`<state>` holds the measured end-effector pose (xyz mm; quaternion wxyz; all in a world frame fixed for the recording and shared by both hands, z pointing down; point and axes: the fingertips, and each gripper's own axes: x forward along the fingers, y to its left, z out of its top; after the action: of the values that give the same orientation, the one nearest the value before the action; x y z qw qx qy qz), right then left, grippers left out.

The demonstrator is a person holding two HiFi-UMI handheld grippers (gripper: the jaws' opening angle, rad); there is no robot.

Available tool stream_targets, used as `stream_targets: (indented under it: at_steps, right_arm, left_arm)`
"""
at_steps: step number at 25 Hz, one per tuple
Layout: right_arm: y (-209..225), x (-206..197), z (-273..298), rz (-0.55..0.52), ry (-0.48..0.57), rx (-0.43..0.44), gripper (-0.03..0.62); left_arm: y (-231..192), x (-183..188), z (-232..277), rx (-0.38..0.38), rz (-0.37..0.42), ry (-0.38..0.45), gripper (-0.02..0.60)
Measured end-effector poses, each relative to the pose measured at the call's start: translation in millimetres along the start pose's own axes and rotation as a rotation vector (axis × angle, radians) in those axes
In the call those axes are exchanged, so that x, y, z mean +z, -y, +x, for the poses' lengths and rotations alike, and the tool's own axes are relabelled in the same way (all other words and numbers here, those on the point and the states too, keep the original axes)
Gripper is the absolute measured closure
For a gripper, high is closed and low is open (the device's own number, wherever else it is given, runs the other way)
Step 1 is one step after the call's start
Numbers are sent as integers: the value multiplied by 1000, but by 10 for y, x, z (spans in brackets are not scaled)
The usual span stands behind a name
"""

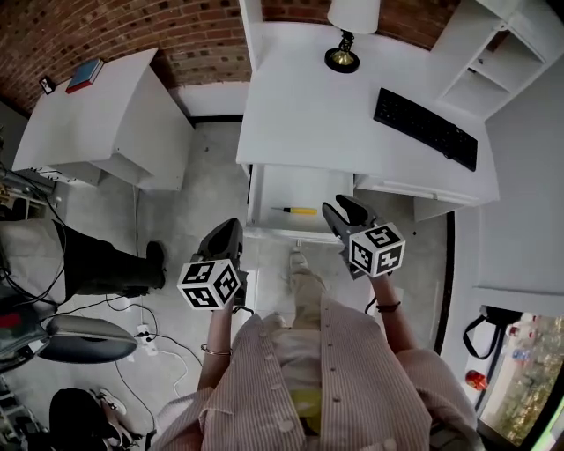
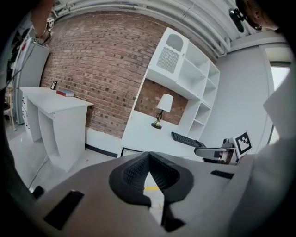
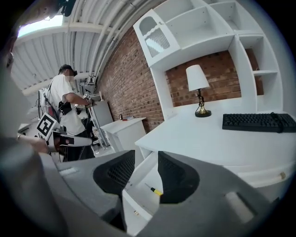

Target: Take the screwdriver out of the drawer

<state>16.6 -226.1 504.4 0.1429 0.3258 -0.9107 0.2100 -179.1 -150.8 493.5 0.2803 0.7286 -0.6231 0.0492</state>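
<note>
At the far left of the head view stands a white side table [image 1: 97,123] against the brick wall, with a red and blue book [image 1: 85,74] near its back edge. Below it a bystander's dark-trousered legs [image 1: 106,262] stand on the grey floor.

Next comes the left gripper [image 1: 229,231], held in the air over the floor, in front of the drawer's left corner and apart from it. Its own view shows the two black ribbed pads pressed together at their tips, with nothing caught between them. A sliver of yellow shows through the gap lower down.

At centre, the drawer [image 1: 308,187] is pulled out from under the white desk [image 1: 308,114]. The screwdriver [image 1: 296,210] lies flat on the drawer bottom near the front wall. Its yellow handle points right and its thin shaft points left, and neither gripper touches it.

Just to the right, the right gripper [image 1: 342,208] hovers above the drawer's front right corner. Its jaws stand apart and hold nothing. The right gripper view shows the screwdriver through the gap between them, down in the drawer.

On the desk top a lamp [image 1: 352,13] with a white shade and brass base stands at the back, with a black keyboard [image 1: 426,129] to its right. White shelves [image 1: 493,53] rise at the far right
</note>
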Motion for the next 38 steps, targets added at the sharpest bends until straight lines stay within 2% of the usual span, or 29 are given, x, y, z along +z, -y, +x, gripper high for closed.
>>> stream_targets:
  at_steps: [13, 23, 32, 38]
  right_arm:
    - [233, -315, 831, -107, -264, 194, 448]
    - [364, -715, 1346, -197, -485, 316, 448]
    - [457, -1380, 1621, -296, -698, 361, 448]
    - [573, -1804, 1778, -355, -805, 356, 448]
  left_arm:
    - [-131, -141, 809, 34, -103, -102, 583]
    - [-274, -333, 1280, 54, -145, -207, 583]
    - [-426, -620, 1496, 32, -147, -369, 583]
    - [-484, -626, 1641, 12, -130, -424, 583]
